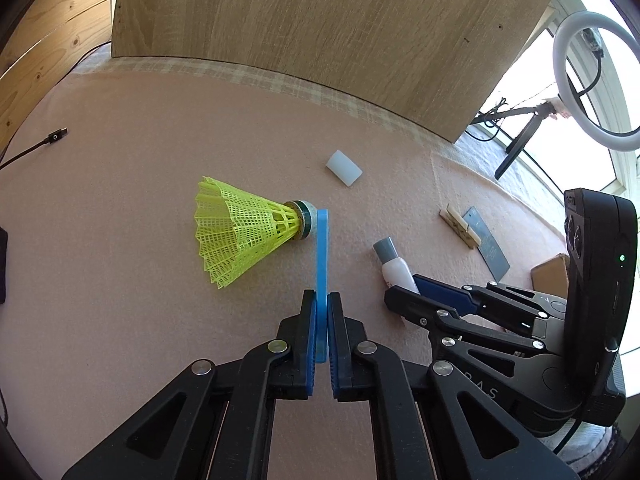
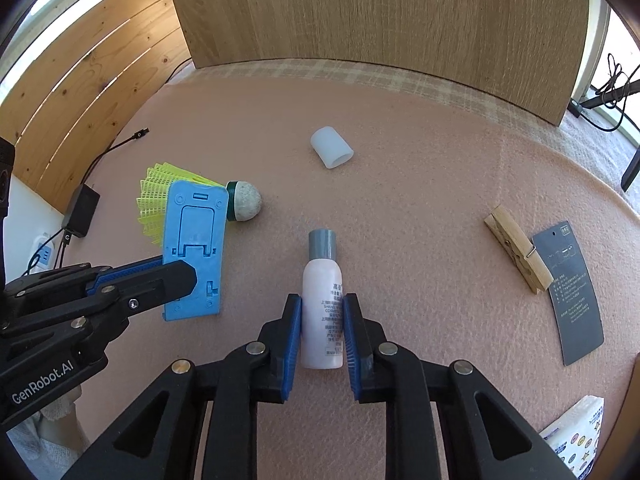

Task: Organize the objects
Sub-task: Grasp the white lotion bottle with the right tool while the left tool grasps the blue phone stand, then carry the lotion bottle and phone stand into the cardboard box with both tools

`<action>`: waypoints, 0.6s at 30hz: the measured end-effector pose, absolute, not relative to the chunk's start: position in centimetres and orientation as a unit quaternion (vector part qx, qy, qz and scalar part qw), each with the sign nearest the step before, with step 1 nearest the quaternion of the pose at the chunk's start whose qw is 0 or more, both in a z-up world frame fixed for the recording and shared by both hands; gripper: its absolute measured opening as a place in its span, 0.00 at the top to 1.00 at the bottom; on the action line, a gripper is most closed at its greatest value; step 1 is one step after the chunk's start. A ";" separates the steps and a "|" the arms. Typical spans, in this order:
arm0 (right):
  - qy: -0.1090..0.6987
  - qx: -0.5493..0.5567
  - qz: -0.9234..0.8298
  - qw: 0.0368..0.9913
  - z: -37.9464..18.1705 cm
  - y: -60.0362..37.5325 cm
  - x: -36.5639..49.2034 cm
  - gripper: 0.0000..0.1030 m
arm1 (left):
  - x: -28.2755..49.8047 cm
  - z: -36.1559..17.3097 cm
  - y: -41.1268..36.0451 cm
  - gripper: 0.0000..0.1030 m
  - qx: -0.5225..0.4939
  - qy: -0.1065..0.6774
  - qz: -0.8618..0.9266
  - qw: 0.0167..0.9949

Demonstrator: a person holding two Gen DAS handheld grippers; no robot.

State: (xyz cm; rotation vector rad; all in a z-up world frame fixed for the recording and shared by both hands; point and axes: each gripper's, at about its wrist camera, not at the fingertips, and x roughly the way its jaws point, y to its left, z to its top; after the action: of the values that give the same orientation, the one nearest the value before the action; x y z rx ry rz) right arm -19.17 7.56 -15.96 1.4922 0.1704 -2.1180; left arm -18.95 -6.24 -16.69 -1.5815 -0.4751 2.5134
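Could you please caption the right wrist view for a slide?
Right gripper shut on a white bottle; left gripper clamps a blue stand.

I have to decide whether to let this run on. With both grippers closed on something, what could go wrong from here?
1. The left gripper holds the blue stand on edge by its lower part; it might pivot or slip when lifted.
2. The stand's far end sits against the shuttlecock; moving it could knock or roll the shuttlecock.
3. The right gripper pinches the round bottle, which may twist or squirt out.
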 end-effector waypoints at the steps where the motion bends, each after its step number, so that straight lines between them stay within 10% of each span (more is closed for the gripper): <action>1: 0.060 0.554 -0.786 0.269 -15.9 7.9 -19.0 0.82 | -18.7 -16.6 -6.1 0.96 -0.525 -0.156 0.834 0.069; 18: -0.003 0.521 -0.820 0.237 -11.5 18.0 -13.3 0.82 | -14.3 -13.2 -0.7 0.96 -0.512 -0.135 0.840 0.118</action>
State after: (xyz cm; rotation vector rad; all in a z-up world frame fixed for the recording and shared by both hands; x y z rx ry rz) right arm -13.33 18.03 -11.47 1.4273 -0.0079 -2.2482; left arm -14.31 -0.71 -13.22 -1.4970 -0.3948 2.4573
